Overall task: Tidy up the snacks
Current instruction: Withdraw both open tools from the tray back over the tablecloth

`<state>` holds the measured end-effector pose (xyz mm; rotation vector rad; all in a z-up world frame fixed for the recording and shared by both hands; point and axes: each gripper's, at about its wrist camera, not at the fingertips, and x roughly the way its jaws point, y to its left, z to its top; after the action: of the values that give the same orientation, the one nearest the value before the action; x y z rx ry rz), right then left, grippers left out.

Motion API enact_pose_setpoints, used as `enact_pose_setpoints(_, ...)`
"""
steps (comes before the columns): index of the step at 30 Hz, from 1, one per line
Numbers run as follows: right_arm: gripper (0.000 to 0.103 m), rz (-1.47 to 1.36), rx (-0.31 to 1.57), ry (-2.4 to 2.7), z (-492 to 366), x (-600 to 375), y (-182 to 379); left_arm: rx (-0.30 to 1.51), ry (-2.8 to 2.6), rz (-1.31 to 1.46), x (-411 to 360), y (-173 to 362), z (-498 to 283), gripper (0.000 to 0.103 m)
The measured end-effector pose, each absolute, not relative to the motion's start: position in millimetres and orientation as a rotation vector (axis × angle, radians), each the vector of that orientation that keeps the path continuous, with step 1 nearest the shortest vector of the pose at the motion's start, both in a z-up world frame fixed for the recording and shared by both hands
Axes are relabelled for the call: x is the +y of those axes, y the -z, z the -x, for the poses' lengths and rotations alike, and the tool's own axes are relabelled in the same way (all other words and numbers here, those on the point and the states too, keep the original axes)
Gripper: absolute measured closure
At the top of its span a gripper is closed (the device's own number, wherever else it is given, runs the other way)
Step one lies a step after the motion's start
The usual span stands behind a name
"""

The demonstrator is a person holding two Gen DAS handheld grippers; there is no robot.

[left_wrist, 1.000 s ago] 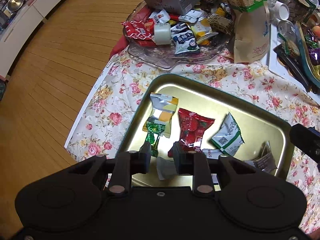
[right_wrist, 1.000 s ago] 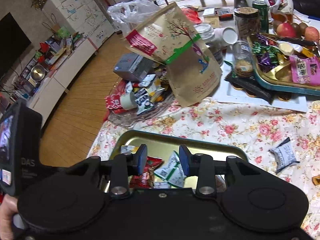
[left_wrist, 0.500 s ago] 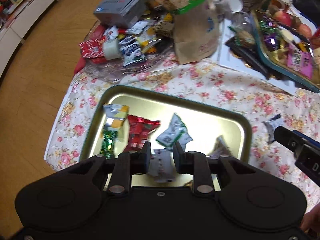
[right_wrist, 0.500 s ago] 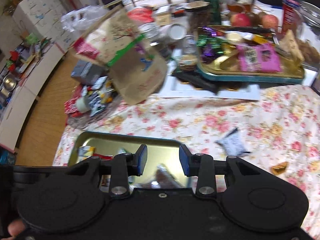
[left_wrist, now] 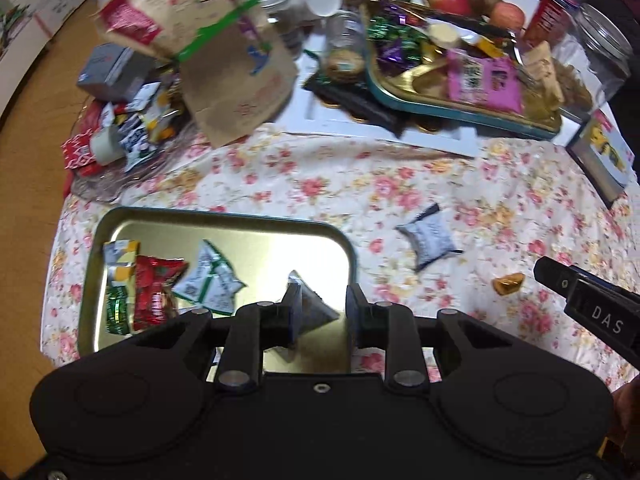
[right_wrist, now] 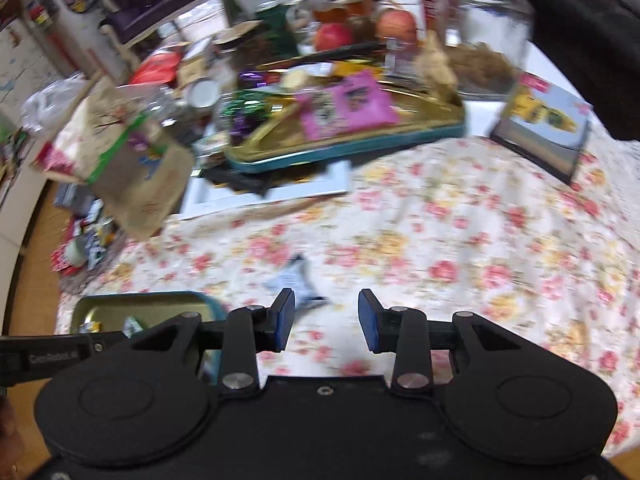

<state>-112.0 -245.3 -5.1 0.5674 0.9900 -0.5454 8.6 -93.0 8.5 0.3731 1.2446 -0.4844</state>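
A gold tray (left_wrist: 280, 248) at the lower left of the left wrist view holds several snacks, among them a red packet (left_wrist: 156, 292), a white-green packet (left_wrist: 208, 280) and a grey triangular packet (left_wrist: 310, 304). My left gripper (left_wrist: 323, 312) hovers open over the tray's right end, with nothing held. On the flowered cloth lie a grey-blue packet (left_wrist: 428, 240) and a gold-wrapped candy (left_wrist: 508, 283). My right gripper (right_wrist: 326, 320) is open and empty above the cloth, and the grey-blue packet (right_wrist: 296, 280) lies just beyond its left finger. The tray (right_wrist: 140, 308) shows at lower left there.
At the back stands a teal-rimmed tray (left_wrist: 460, 114) of sweets. A brown paper bag (left_wrist: 224, 60) leans over a glass dish (left_wrist: 100, 192) of snacks at the left. A glass jar (left_wrist: 600, 52) and a box (left_wrist: 604, 152) stand right. Wooden floor lies beyond the table's left edge.
Both grippers have swung to the right across the table. The gold tray slid left in both views, and the grey-blue packet and gold candy came into view. The jaws kept their gaps.
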Motion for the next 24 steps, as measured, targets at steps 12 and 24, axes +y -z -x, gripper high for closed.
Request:
enact_pose_setpoints(12,0.065,-0.625,1.049,0.655,154,-295,29,1.26,0.571,-0.417,-140,-6,25,0.068)
enact_pose_setpoints(24,0.065,-0.715,1.095,0.688,140,-304,61,1.235,0.616,-0.404,-153,-17,37,0.068)
